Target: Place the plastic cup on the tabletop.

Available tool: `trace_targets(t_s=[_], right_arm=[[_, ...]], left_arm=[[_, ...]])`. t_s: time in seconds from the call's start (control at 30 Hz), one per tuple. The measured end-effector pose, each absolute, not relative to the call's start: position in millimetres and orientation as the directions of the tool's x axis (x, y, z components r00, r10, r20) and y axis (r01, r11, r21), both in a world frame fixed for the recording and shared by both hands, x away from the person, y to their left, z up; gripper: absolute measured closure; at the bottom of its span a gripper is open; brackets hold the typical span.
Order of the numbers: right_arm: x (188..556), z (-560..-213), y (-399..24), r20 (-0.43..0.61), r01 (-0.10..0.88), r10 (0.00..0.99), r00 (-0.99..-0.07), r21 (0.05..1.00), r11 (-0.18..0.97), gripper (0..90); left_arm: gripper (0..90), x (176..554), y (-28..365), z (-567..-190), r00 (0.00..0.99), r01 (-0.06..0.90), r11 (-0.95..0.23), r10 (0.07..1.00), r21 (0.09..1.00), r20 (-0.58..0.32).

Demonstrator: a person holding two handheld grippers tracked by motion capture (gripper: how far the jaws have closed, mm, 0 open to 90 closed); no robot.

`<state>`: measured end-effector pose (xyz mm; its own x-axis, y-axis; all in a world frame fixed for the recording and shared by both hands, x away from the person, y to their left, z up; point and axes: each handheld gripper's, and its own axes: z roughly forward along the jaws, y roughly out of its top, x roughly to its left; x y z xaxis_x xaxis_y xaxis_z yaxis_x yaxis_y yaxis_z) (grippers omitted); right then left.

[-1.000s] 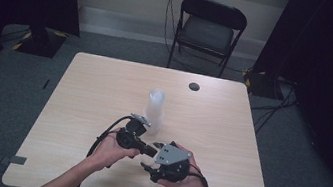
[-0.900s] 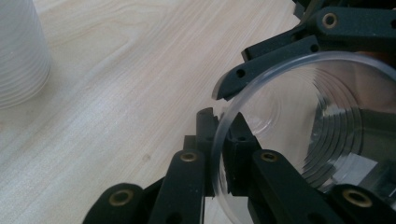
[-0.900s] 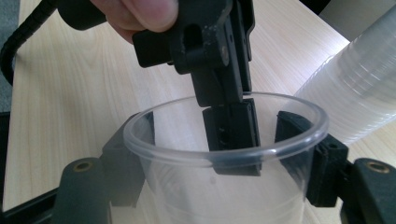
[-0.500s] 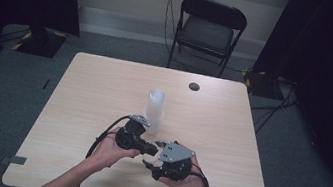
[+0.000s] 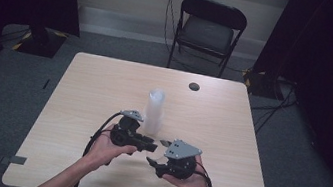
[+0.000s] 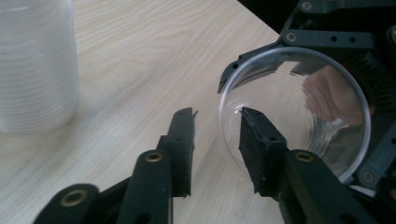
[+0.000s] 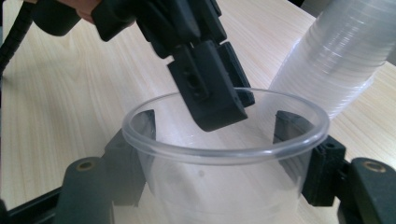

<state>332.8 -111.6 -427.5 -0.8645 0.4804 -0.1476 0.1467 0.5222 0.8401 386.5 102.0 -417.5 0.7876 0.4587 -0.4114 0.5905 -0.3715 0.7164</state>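
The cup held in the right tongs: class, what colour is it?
The cup is clear, see-through plastic with no colour or pattern; the right gripper view shows it best.

table: [image 5: 103,93] pale wood, rectangular
cup stack: [image 5: 153,111] clear, upright, near centre
dark disc: [image 5: 194,86] at 1 o'clock, possibly a cap

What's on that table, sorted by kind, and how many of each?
Single clear plastic cup, gripped in the right claw: 1
Stack of clear cups, standing upright: 1
Small dark round thing near the far edge, too small to identify: 1
Hand-held claws, counting the left claw whose jaws have just been opening at the cup's rim: 2
Total: 5
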Motion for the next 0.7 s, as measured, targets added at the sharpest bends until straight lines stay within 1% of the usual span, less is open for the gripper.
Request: trace_targets(t_s=[0.07, 0.1, 0.23, 0.3, 0.43, 0.47, 0.6, 0.7], right_arm=[[334.3, -427.0, -113.3, -0.147, 0.152, 0.490, -0.859, 0.842, 0.518, 30.3], [334.9, -426.9, -113.9, -0.145, 0.153, 0.492, -0.858, 0.843, 0.516, 30.3], [337.5, -426.7, -117.4, -0.130, 0.172, 0.511, -0.850, 0.847, 0.503, 30.3], [338.1, -426.4, -119.6, -0.129, 0.175, 0.520, -0.844, 0.851, 0.495, 30.2], [339.2, -426.6, -124.3, -0.123, 0.186, 0.536, -0.835, 0.853, 0.487, 30.2], [340.0, -427.1, -126.1, -0.119, 0.195, 0.544, -0.831, 0.853, 0.484, 30.2], [345.0, -428.1, -132.4, -0.110, 0.221, 0.578, -0.808, 0.853, 0.472, 29.8], [348.3, -427.2, -136.9, -0.096, 0.242, 0.603, -0.792, 0.857, 0.454, 29.7]], left_arm=[[59.9, 385.3, 101.7, -417.7, 0.791, 0.579, -0.351, 0.461, 0.735, -0.403], [59.6, 384.7, 101.6, -417.5, 0.791, 0.578, -0.347, 0.461, 0.738, -0.402], [51.4, 380.0, 102.4, -414.0, 0.802, 0.537, -0.327, 0.481, 0.777, -0.353], [43.9, 377.5, 103.7, -411.4, 0.801, 0.515, -0.308, 0.504, 0.800, -0.322], [36.7, 376.3, 109.6, -407.8, 0.799, 0.488, -0.300, 0.531, 0.819, -0.282], [34.9, 376.1, 110.2, -407.7, 0.796, 0.488, -0.288, 0.534, 0.824, -0.285], [27.8, 375.5, 115.1, -405.8, 0.802, 0.430, -0.277, 0.555, 0.859, -0.222], [24.5, 373.7, 117.6, -408.5, 0.804, 0.402, -0.303, 0.568, 0.864, -0.174]])
